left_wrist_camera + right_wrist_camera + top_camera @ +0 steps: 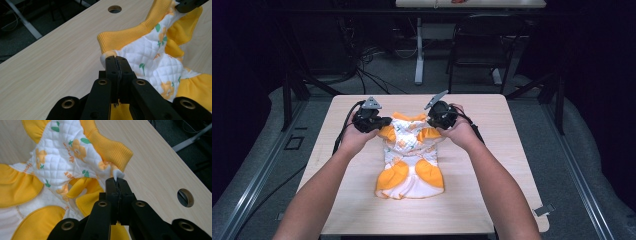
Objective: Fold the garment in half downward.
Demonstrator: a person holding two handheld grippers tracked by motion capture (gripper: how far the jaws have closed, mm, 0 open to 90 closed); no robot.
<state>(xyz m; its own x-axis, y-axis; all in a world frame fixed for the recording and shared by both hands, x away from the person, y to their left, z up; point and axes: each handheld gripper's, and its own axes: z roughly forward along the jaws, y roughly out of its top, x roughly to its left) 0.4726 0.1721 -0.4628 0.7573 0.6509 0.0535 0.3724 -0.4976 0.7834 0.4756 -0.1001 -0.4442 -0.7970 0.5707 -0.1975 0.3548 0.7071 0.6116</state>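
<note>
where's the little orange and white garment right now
In the high view the garment lies mid-table, its top corners pinched by the left gripper and right gripper.

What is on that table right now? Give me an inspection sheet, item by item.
Surface: pale wood table with a round hole; flat and dry.
Job's things: white and orange quilted garment, its top end raised at both shoulders, its hem on the table.
Clutter: nothing seen.
Grippers: left gripper shut on the garment's shoulder; right gripper shut on the other shoulder.
Cables: black cable trailing from the left gripper.
Surroundings: dark chair, floor cables, second table leg behind.
</note>
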